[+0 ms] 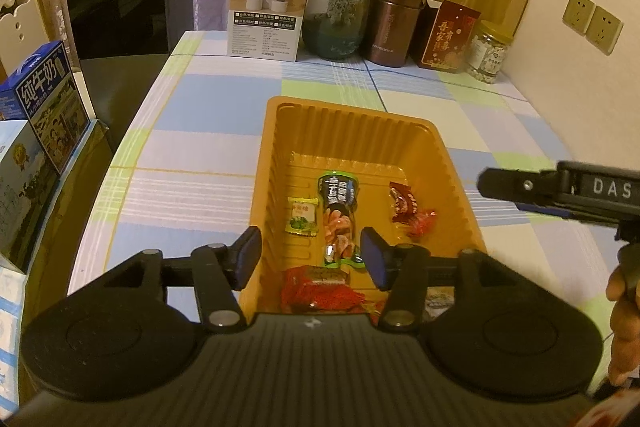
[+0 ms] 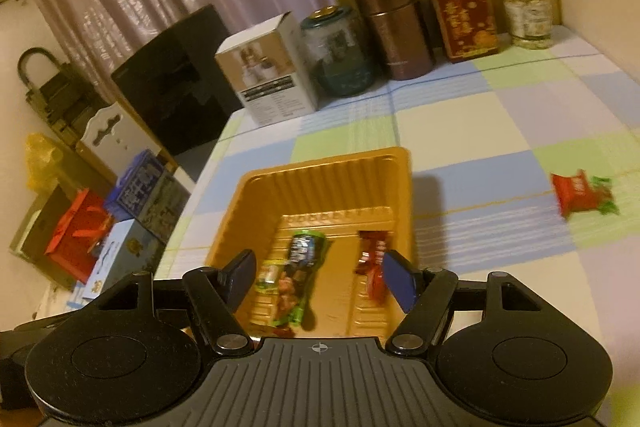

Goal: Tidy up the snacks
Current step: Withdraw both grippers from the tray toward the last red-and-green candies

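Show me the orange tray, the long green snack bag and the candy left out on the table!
orange tray (image 1: 344,123): left wrist view, far wall.
long green snack bag (image 1: 338,211): left wrist view, middle.
candy (image 2: 580,193): right wrist view, red wrapper.

"DAS" on right claw (image 1: 486,183) body; "纯牛奶" on blue milk carton (image 1: 40,95); red box (image 1: 448,35): "喜", rest unreadable.

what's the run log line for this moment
left gripper: open over tray | right gripper: open, empty | tray: several snacks | red snack: on cloth outside tray
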`<state>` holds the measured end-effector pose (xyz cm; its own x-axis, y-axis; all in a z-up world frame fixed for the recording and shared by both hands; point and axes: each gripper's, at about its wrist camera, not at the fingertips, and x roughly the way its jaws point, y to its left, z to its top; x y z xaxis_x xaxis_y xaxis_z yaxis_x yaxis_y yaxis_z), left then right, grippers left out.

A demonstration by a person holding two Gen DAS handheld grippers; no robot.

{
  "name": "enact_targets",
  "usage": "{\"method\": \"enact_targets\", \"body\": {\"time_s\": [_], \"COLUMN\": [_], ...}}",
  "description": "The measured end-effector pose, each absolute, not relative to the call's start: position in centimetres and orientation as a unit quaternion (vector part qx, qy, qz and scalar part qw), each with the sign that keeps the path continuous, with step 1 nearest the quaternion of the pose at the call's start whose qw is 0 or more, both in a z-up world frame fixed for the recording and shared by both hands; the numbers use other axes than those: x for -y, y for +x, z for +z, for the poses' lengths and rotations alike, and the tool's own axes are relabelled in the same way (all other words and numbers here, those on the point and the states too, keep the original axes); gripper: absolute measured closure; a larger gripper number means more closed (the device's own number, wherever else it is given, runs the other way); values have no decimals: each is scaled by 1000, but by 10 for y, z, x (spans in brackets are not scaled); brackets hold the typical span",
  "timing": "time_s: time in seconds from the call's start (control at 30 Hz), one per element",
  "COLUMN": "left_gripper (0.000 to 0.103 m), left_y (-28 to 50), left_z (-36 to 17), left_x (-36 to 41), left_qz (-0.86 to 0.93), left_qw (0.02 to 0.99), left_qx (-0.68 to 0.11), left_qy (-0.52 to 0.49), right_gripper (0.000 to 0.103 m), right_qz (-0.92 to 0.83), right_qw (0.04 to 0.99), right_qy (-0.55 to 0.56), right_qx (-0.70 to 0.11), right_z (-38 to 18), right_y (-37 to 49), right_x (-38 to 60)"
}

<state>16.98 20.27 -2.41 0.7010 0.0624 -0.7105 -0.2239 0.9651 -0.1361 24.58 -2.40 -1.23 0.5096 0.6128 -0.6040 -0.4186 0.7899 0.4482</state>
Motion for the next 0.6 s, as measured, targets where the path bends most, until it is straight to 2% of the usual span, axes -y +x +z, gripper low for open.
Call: {"method": "enact_targets", "body": {"time_s": [0.3, 0.43, 0.6], "left_gripper": [29, 20, 13], "left_y": [150, 141, 130], "left_z": [-13, -8, -3], "left_x": [-172, -155, -133], "left_qz": [70, 63, 53], "left_qw": [920, 921, 923], "left_qx": [-370, -369, -366], "left_qy": [-104, -106, -106], "right_gripper": [33, 33, 33], "right_qz": [234, 204, 181], "right_qw": [877, 894, 904], "right_qy": [125, 92, 72], "right_qx": [-401, -388, -381], "right_z": [-16, -12, -11], "right_y": [212, 191, 172], "right_x": [88, 111, 136]}}
